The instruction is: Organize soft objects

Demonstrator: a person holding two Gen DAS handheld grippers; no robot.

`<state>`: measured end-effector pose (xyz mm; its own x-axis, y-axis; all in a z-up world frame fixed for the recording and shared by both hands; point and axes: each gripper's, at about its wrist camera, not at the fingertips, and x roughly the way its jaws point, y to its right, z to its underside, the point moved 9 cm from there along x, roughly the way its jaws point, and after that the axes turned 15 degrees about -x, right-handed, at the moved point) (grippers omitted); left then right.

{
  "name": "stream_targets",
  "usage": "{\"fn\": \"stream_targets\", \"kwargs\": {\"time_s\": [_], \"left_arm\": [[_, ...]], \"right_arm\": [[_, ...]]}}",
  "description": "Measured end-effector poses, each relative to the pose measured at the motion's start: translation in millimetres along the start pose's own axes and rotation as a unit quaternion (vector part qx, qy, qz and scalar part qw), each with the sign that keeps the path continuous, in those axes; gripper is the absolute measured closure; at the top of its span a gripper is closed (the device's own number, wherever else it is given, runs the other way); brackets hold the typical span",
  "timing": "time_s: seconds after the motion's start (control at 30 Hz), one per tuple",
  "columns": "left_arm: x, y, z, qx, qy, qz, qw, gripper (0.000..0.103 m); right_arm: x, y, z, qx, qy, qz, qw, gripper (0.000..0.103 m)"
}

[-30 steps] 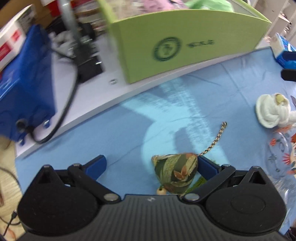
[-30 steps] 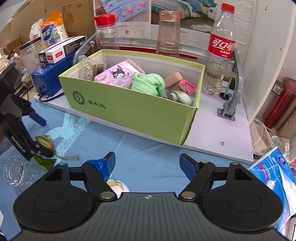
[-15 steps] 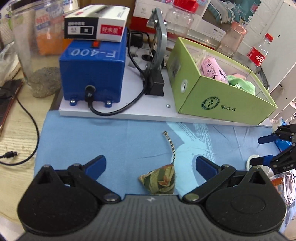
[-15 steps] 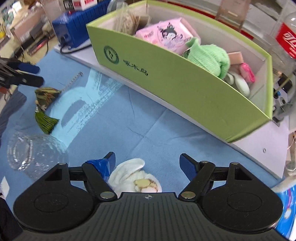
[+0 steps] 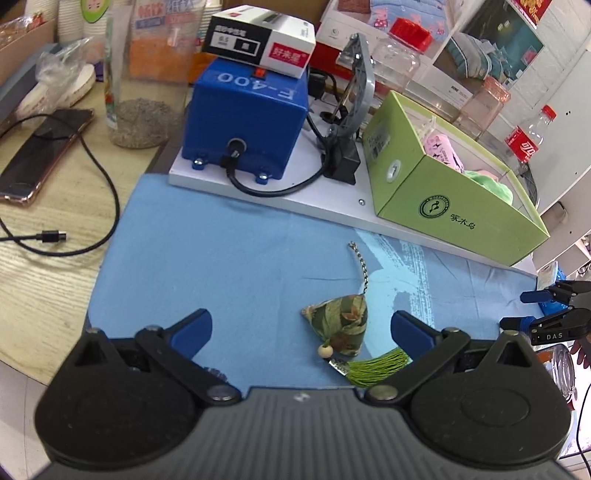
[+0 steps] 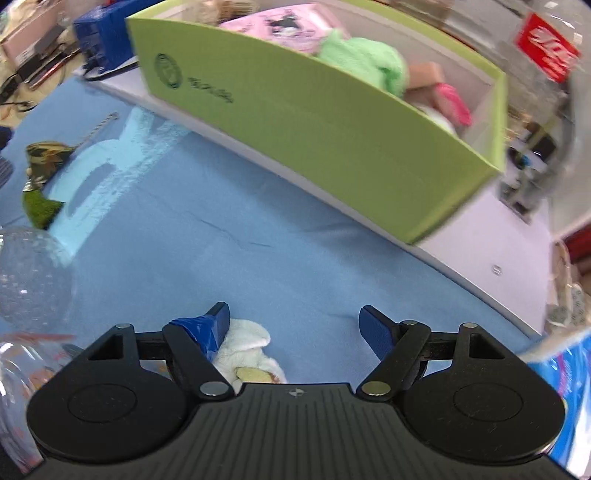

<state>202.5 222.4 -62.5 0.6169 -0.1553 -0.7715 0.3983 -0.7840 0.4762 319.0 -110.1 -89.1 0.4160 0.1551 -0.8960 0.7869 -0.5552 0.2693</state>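
Note:
A green leaf-patterned fabric sachet (image 5: pixel 341 324) with a chain and a green tassel (image 5: pixel 376 368) lies on the blue cloth (image 5: pixel 221 266), between the fingers of my open left gripper (image 5: pixel 301 328). It also shows in the right wrist view (image 6: pixel 46 157). A white plush toy (image 6: pixel 245 349) lies by the left finger of my open right gripper (image 6: pixel 297 325). The green box (image 6: pixel 314 122) holds a pink pouch (image 6: pixel 288 27), a green towel (image 6: pixel 365 59) and other soft items. The right gripper shows in the left wrist view (image 5: pixel 532 310).
A blue F-400 machine (image 5: pixel 247 118) with a cable stands on a white board (image 5: pixel 295 199) left of the box. A glass dish (image 6: pixel 29 273) sits at the cloth's left in the right wrist view. A phone (image 5: pixel 40 151), jars and a cola bottle (image 5: pixel 528 140) surround the area.
My left gripper let go of the sachet, which now lies on the cloth, and pulled back. My right gripper dropped low over the white plush toy.

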Motion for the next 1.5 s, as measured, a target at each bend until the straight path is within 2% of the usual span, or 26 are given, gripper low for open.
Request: {"fn": "stream_targets", "kwargs": {"time_s": [0.07,0.13,0.2,0.3,0.37,0.47,0.57,0.73,0.83,1.0,1.13,1.23,1.3,1.37,1.5], "left_arm": [[1.2,-2.3,5.8,-0.009,-0.002,0.006,0.9999,0.001],[3.5,-2.2,12.0,-0.012,-0.004,0.016,0.9998,0.001],[8.1,-1.7,17.7,-0.014,-0.011,0.018,0.9997,0.001],[12.4,0.8,22.1,-0.009,-0.014,0.013,0.9998,0.001],[12.9,2.3,23.5,-0.005,-0.011,0.006,0.9999,0.001],[10.5,5.0,26.2,0.006,-0.009,0.004,0.9999,0.001],[9.6,7.3,29.1,0.018,-0.009,-0.004,0.9998,0.001],[7.5,12.1,33.0,0.038,-0.010,-0.009,0.9992,0.001],[8.6,11.9,34.7,0.046,-0.012,-0.018,0.9987,0.001],[11.3,7.5,36.9,0.051,-0.016,-0.032,0.9981,0.001],[13.8,3.4,37.9,0.047,-0.020,-0.035,0.9981,0.001],[17.0,3.9,38.0,0.046,-0.023,-0.035,0.9981,0.001],[19.1,6.4,37.5,0.045,-0.025,-0.033,0.9981,0.001],[20.0,11.0,38.1,0.049,-0.027,-0.030,0.9980,0.001],[14.5,16.7,42.8,0.067,-0.025,-0.026,0.9971,0.001]], "right_arm": [[-5.5,10.0,10.3,0.009,0.002,0.049,0.999,0.040],[-20.6,18.7,22.8,0.036,0.033,0.089,0.995,0.040],[-40.6,21.1,35.5,0.085,0.088,0.079,0.989,0.040],[-63.9,19.9,62.4,0.170,0.154,0.052,0.972,0.040],[-72.1,14.7,78.8,0.207,0.173,0.058,0.961,0.039],[-76.5,-7.9,95.0,0.203,0.186,0.045,0.960,0.039],[-70.1,-29.4,101.6,0.161,0.169,0.026,0.972,0.039],[-51.7,-43.2,101.7,0.077,0.120,0.031,0.989,0.039],[-48.9,-37.2,93.6,0.073,0.132,0.035,0.988,0.039],[-40.8,-14.5,89.4,0.105,0.139,0.012,0.985,0.039],[-42.1,18.7,105.9,0.191,0.143,0.038,0.970,0.039],[-54.6,19.2,111.0,0.216,0.174,0.027,0.960,0.039],[-59.5,9.9,103.8,0.200,0.186,0.003,0.962,0.039],[-57.4,5.8,94.2,0.187,0.184,-0.002,0.965,0.039],[-34.9,-4.1,80.1,0.137,0.142,-0.051,0.979,0.039]]}}
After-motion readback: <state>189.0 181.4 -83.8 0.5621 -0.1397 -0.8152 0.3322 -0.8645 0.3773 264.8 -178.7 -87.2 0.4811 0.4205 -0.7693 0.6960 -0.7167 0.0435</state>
